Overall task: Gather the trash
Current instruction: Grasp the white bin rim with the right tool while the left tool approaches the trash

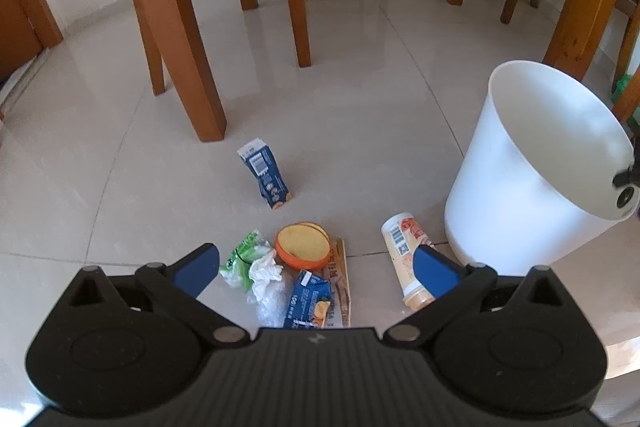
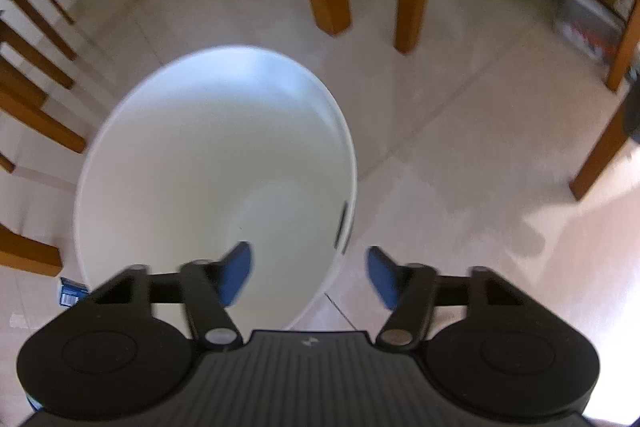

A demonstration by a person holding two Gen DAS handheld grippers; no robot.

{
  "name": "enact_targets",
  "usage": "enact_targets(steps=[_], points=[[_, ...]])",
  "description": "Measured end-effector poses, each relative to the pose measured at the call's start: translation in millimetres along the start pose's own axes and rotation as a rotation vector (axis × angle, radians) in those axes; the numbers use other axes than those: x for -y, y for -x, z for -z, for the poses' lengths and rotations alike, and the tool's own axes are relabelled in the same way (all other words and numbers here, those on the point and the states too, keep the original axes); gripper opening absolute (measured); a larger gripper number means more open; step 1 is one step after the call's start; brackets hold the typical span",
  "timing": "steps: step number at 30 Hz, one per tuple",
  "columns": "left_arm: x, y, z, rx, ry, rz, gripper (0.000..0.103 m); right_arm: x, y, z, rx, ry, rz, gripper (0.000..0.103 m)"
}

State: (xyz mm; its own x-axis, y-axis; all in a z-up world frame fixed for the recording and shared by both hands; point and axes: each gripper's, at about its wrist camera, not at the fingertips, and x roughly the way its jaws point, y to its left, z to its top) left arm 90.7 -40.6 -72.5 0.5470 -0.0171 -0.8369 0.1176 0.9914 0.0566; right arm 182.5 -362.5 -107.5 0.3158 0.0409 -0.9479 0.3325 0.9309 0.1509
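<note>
Tiled floor (image 1: 360, 99), litter pile by white bin (image 1: 520, 187). Left tool (image 1: 316, 267) spread wide above it, empty; right tool (image 2: 310, 275) likewise over bin rim.

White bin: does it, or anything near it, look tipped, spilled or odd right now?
The white bin stands upright and looks empty inside. The cream bottle lies on its side on the floor beside it. The blue carton farther back stands crumpled and leaning. Wrappers, tissue and an orange lid lie scattered between the open left tongs.
</note>
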Motion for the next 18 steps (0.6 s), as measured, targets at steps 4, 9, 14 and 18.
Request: enact_targets(steps=[4,9,14,18], points=[[0,-2,1,-0.02,0.009,0.02,0.102,-4,-15,1,-0.018,-0.017,0.023,0.033],[-1,-5,2,-0.04,0.015,0.024,0.102,-15,-29,-4,-0.036,0.06,0.094,0.017],[-1,-8,2,-0.051,0.019,0.028,0.102,-17,-39,-21,-0.031,0.14,0.123,0.014],[-1,-9,3,-0.056,0.013,0.025,0.102,-19,-43,-39,0.018,0.212,0.159,0.013]])
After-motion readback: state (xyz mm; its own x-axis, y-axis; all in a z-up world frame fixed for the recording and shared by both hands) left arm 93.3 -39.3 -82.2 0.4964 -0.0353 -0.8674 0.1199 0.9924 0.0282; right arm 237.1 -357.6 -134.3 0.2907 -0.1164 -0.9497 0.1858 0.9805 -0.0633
